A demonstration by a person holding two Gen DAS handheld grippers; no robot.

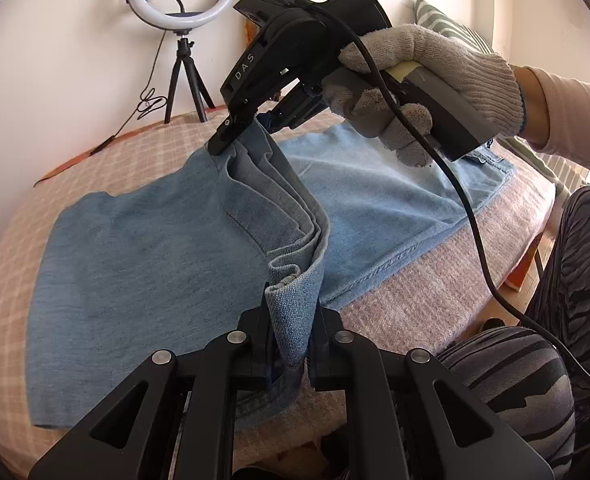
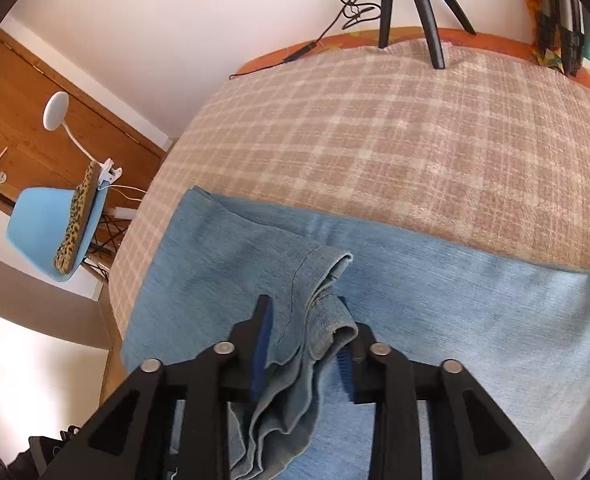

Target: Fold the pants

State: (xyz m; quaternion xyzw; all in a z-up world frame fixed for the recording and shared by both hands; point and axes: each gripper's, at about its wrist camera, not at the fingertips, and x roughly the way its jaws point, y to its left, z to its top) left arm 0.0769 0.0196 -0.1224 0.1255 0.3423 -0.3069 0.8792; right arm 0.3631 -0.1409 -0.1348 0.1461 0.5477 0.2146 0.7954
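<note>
Light blue denim pants (image 1: 135, 260) lie flat across a plaid blanket (image 1: 11, 280). One folded-over end is lifted into a ridge between my two grippers. My left gripper (image 1: 291, 320) is shut on the near corner of that hem. A gloved hand (image 1: 427, 72) holds my right gripper (image 1: 247, 132) at the hem's far corner. In the right wrist view, bunched denim (image 2: 315, 320) fills the space between the right gripper's (image 2: 305, 320) blue pads, which press on it from both sides. The pants (image 2: 475, 320) lie flat below.
A ring light on a tripod (image 1: 181, 2) stands at the back of the blanket (image 2: 375, 140), its legs (image 2: 427, 8) and cable close to the far edge. The person's striped knee (image 1: 515, 380) is at the near right. A blue chair (image 2: 47, 232) stands off to the left.
</note>
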